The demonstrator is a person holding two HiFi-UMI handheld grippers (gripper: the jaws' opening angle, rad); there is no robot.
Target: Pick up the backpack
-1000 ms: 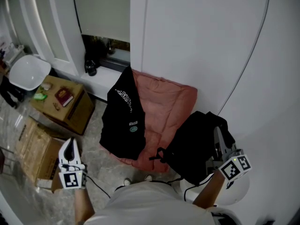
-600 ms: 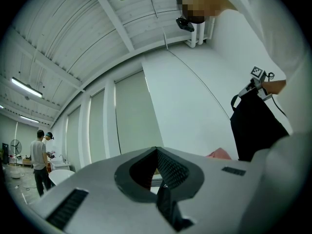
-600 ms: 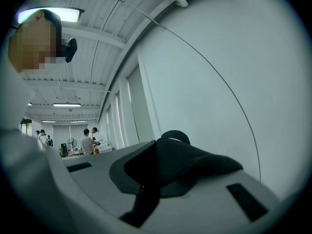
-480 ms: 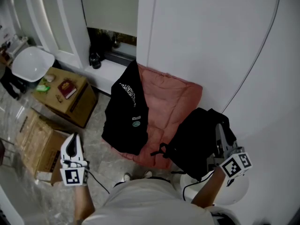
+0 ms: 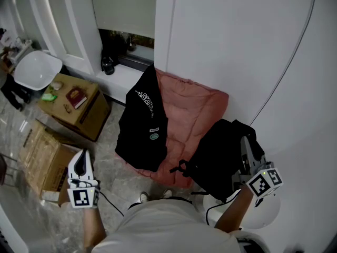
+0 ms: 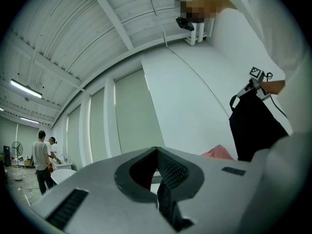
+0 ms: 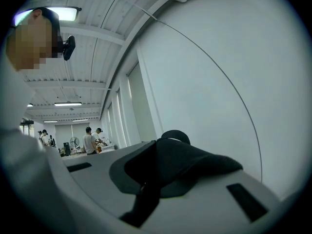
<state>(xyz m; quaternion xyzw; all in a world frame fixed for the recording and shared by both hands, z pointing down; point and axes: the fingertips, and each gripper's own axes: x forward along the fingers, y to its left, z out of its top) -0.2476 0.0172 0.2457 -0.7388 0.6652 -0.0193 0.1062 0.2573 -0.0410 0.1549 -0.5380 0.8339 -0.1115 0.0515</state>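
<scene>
The black backpack point(image 5: 218, 159) hangs off the floor beside the white wall, held from its top. My right gripper point(image 5: 246, 147) is shut on its black top strap point(image 7: 187, 164), which fills the space between the jaws in the right gripper view. In the left gripper view the backpack point(image 6: 256, 126) dangles at the right under the right gripper point(image 6: 256, 77). My left gripper point(image 5: 80, 161) hovers low at the left over the cardboard boxes, its jaws shut with nothing between them point(image 6: 157, 154).
A black jacket point(image 5: 142, 123) lies over a pink quilt point(image 5: 192, 109) leaning on the wall. Cardboard boxes point(image 5: 39, 162), a brown box point(image 5: 92, 117) carrying a red book and a white basin point(image 5: 36, 70) stand at the left. A white round object point(image 5: 263, 215) sits below my right arm.
The head view has shifted slightly. Both grippers and the hanging backpack stay where they were.
</scene>
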